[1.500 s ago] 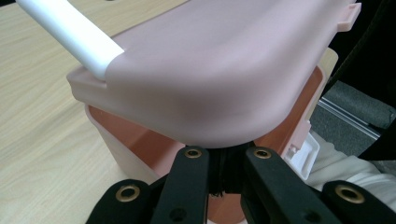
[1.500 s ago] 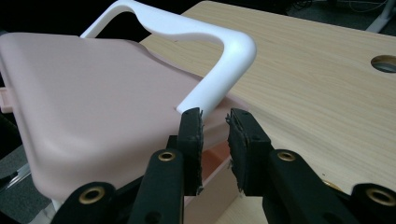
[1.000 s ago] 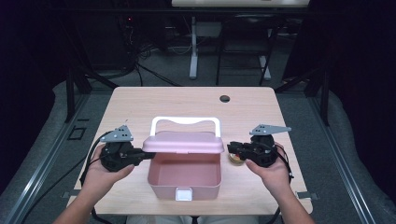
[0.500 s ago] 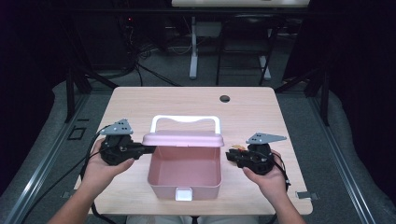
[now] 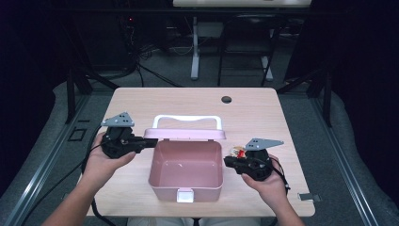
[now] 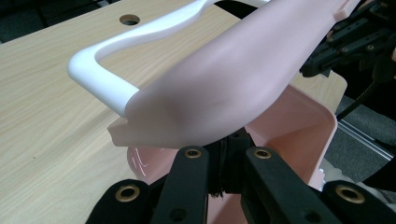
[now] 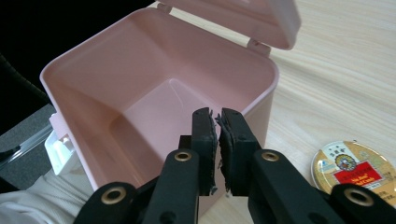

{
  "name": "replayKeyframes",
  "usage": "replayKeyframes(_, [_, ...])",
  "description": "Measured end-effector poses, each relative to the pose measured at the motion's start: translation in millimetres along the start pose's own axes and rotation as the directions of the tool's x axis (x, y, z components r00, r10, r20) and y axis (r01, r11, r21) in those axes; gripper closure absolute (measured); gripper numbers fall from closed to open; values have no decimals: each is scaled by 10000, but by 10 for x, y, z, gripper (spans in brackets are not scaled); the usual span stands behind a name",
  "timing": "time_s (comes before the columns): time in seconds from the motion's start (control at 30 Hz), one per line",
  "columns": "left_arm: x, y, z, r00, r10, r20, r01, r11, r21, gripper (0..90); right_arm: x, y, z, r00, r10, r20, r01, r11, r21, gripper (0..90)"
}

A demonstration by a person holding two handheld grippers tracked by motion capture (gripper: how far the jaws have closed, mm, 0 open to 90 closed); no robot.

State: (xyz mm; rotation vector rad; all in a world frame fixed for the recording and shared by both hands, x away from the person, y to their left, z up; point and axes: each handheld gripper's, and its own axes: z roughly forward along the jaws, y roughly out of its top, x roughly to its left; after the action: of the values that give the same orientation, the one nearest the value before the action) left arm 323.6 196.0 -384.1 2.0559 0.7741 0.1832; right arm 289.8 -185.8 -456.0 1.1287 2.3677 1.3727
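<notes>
Box [image 5: 186, 169], pink plastic, open and empty, near the desk's [image 5: 141, 101] front edge, centred. Lid [image 5: 186, 134] raised toward the back, white handle [image 5: 187, 120] on top. Left tongs [image 5: 153, 141]: jaws closed on the lid's left edge, holding it up. Right tongs [image 5: 227, 161]: jaws have just been closing, now nearly together with nothing between, just beside the box's right wall. Tin [image 7: 355, 168], round, gold with red label, on the desk right of the box. Judgement: opening done; loading the tin appears left.
</notes>
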Motion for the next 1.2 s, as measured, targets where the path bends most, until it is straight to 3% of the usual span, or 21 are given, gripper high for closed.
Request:
replayKeyframes(0.37, [58,98,6,10000,-24,-60,23,10000,-49,898,131,-11,126,9988,-368,-326,381,9985,398,861])
replayKeyframes(1.2, [122,204,20,9998,-108,-191,108,9999,-1,898,213,-83,315,9949,-598,-814,673,9934,929,874])
